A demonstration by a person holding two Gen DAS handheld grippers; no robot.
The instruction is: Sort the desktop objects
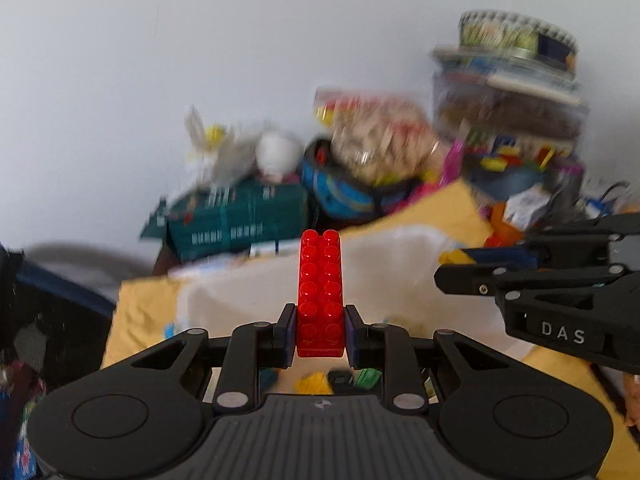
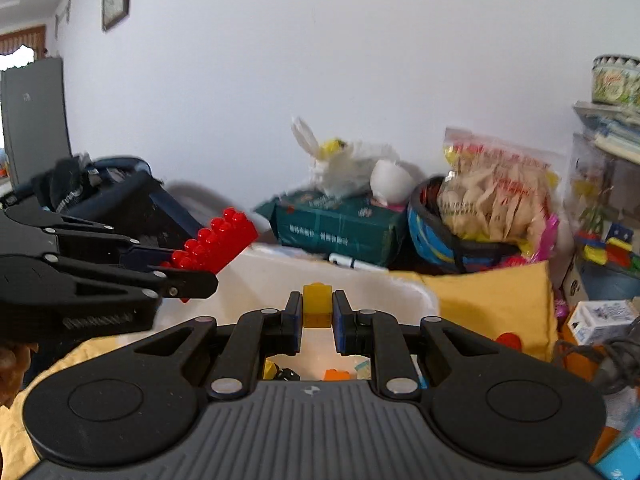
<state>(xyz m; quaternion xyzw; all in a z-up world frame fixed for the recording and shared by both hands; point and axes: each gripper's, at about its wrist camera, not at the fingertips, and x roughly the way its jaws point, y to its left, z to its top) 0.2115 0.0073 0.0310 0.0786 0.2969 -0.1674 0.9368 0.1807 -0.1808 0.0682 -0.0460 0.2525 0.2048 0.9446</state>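
Observation:
My left gripper is shut on a long red studded brick that sticks forward between its pads; it also shows in the right wrist view, at the left. My right gripper is shut on a small yellow brick; its yellow tip also shows at the right of the left wrist view. Both grippers hover above a white bin holding loose coloured bricks on a yellow cloth.
Clutter lines the back by the white wall: a green packet, a white bag, a blue helmet with a snack bag, stacked containers and toy blocks at right. A dark bag stands at left.

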